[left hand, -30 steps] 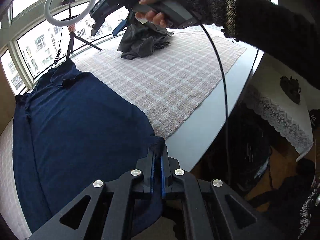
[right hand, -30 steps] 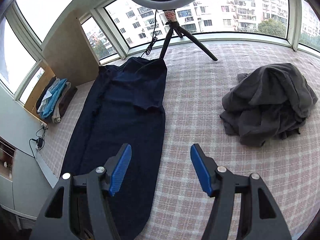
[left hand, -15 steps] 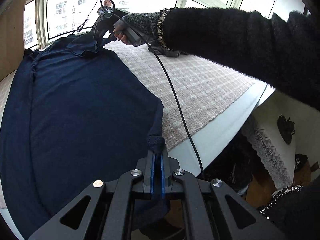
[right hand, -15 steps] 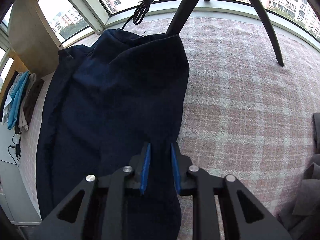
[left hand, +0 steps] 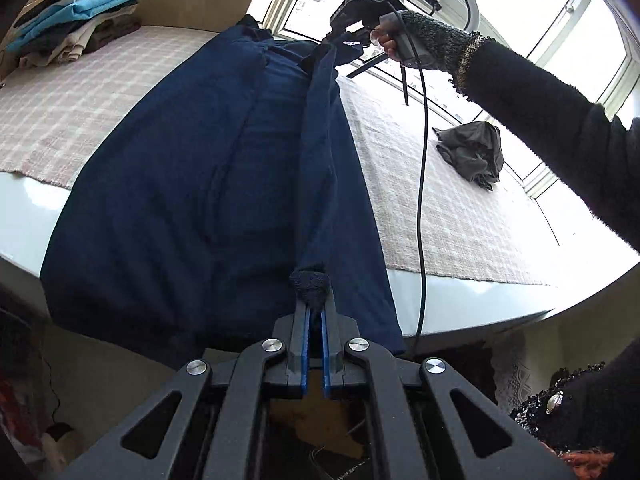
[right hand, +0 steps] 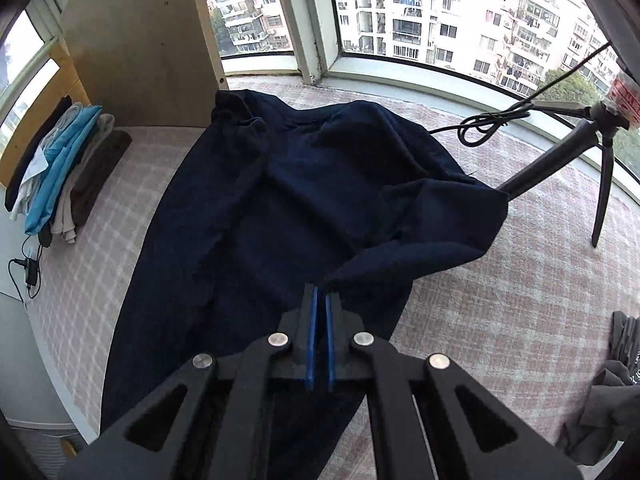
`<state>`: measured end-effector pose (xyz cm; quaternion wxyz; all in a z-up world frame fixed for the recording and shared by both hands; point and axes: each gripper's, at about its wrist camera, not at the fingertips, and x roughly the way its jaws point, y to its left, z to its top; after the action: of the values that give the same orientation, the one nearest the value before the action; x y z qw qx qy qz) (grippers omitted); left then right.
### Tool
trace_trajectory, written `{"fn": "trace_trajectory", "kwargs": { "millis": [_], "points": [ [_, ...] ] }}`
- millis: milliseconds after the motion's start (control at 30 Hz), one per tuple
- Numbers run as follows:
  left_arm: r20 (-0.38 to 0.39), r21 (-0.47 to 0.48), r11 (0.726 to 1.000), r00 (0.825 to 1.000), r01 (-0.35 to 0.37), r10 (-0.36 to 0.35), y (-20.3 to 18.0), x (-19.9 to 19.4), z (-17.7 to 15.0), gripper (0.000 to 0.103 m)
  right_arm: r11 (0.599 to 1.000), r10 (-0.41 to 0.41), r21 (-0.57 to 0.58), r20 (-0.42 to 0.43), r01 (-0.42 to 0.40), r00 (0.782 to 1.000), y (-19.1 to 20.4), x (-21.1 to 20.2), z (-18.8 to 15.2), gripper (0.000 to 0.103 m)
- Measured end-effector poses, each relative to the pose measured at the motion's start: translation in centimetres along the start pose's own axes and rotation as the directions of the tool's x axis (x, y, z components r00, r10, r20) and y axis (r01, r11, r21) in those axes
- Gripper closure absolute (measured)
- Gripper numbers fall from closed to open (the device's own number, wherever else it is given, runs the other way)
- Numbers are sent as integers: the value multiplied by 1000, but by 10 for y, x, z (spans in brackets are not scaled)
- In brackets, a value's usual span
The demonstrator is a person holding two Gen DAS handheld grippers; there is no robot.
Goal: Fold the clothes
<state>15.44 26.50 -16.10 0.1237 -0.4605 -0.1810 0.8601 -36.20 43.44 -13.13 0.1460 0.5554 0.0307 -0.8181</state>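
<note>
Since a second ago the right tongs have crossed from above the bare checked cloth to the dark blue garment and clamped on a raised fold near its far end. Nearer the bench edge, the left tongs are clamped on the garment's ribbed cuff, so a strip of fabric stretches taut between the two grips. Most of the garment lies flat on the checked cloth (a crumpled grey garment sits well apart, and a stack of folded clothes lies by the wooden panel).
</note>
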Motion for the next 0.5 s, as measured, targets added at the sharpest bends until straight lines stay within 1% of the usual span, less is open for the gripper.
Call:
{"fn": "trace_trajectory", "kwargs": {
  "millis": [67, 133, 233, 333, 400, 433, 467, 500],
  "points": [
    [-4, -34, 999, 1000, -5, 5, 10, 4, -3, 100, 997, -51, -63, -23, 49, 998, 32, 22, 5, 99],
    [-7, -64, 998, 1000, -6, 6, 19, 8, -5, 100, 986, -117, -126, -39, 111, 992, 56, 43, 5, 99],
    [-5, -109, 994, 1000, 13, -14, 29, 10, -7, 100, 976, -149, -170, -71, 135, 986, 72, 60, 5, 99],
    [-36, -139, 990, 999, 9, -15, 36, 13, -10, 98, 966, -175, -209, -103, 151, 979, 86, 77, 5, 97],
    [-61, -161, 987, 998, 10, -20, 41, 14, -10, 97, 963, -177, -221, -95, 152, 980, 88, 72, 4, 90],
    [-74, -172, 985, 997, 11, -24, 43, 15, -11, 94, 967, -159, -213, -85, 138, 984, 87, 65, 4, 79],
    [-71, -167, 986, 997, 8, -20, 44, 10, -11, 93, 973, -133, -199, -72, 117, 988, 85, 53, 2, 66],
    [-71, -146, 989, 997, 0, -10, 43, 5, -11, 92, 978, -107, -185, -58, 95, 993, 82, 40, 0, 64]
  ]
}}
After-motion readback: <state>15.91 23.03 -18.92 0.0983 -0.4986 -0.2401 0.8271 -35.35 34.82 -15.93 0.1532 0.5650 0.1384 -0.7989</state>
